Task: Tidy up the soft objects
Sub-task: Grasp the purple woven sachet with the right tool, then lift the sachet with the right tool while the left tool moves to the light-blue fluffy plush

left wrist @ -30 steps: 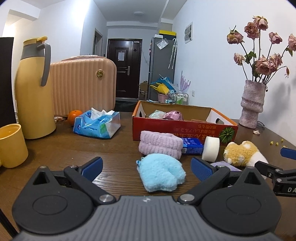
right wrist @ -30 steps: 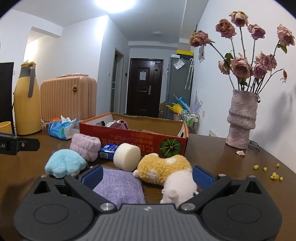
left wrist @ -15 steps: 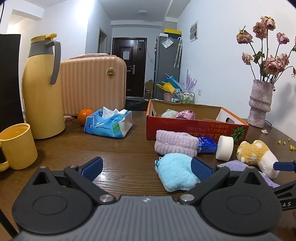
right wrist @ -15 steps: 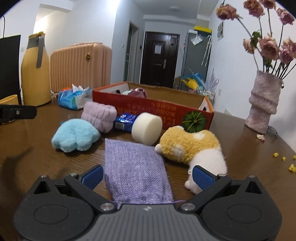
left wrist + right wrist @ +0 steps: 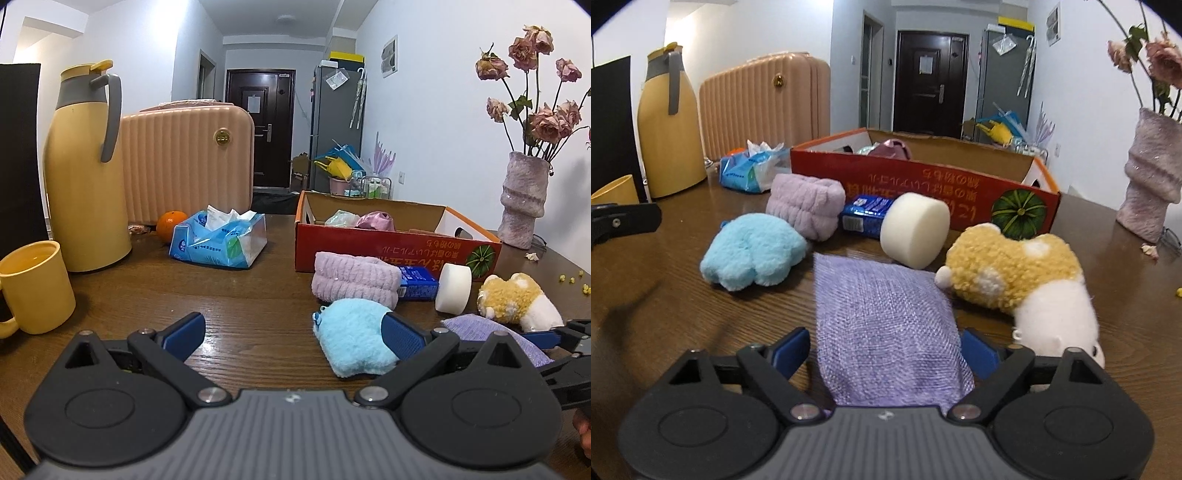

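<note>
A purple woven cloth [image 5: 886,317] lies flat on the wooden table, its near end between the fingers of my right gripper [image 5: 886,349], which is open around it. A light blue plush [image 5: 753,251], a pink rolled towel [image 5: 807,205], a white foam cylinder [image 5: 916,229] and a yellow-and-white plush [image 5: 1015,277] lie around it. My left gripper [image 5: 291,334] is open and empty, its right finger [image 5: 400,336] in front of the blue plush [image 5: 351,336]. The red cardboard box [image 5: 391,249] holds soft items.
A yellow thermos [image 5: 85,170], yellow mug [image 5: 33,288], pink suitcase [image 5: 188,162], orange [image 5: 170,225] and blue tissue pack [image 5: 218,240] stand at the left. A small blue packet [image 5: 866,216] lies by the box. A vase of dried roses [image 5: 522,199] stands at the right.
My right gripper has dropped and moved forward so its fingers now straddle the purple cloth. My left gripper has shifted left, so the blue plush now sits by its right finger.
</note>
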### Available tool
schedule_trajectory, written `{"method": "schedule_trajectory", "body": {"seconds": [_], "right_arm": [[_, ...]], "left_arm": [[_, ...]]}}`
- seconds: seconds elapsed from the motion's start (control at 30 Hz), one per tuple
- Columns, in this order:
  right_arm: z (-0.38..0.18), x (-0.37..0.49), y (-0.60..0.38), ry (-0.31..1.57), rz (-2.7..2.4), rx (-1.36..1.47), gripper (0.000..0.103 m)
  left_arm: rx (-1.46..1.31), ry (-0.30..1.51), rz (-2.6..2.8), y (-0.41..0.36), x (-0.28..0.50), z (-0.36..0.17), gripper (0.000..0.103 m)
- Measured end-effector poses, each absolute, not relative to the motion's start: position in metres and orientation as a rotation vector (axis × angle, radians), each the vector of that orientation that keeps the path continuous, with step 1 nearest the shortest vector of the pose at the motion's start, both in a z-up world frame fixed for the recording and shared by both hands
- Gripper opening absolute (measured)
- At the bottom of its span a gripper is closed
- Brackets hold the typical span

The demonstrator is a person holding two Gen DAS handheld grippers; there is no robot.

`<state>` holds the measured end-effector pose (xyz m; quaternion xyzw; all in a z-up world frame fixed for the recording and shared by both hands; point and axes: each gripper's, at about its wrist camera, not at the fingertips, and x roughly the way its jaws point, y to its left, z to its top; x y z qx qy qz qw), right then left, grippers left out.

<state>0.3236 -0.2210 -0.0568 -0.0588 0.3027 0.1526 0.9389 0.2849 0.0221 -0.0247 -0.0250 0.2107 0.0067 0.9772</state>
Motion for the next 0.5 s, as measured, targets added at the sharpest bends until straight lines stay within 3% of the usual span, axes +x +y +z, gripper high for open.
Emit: {"method": "schedule_trajectory", "body": {"seconds": [0.23,0.5], "right_arm": [[-0.06,0.341,-0.218,0.657,0.32,-0.1,0.08],[-0.059,0.341,-0.219,0.647,0.336,-0.088,0.054]], "left_arm": [[-0.051,0.435,0.015,0.022,0.287,-0.026,0.103],[-0.048,0.441,0.018,0.022,0.288,-0.027,0.103]]}}
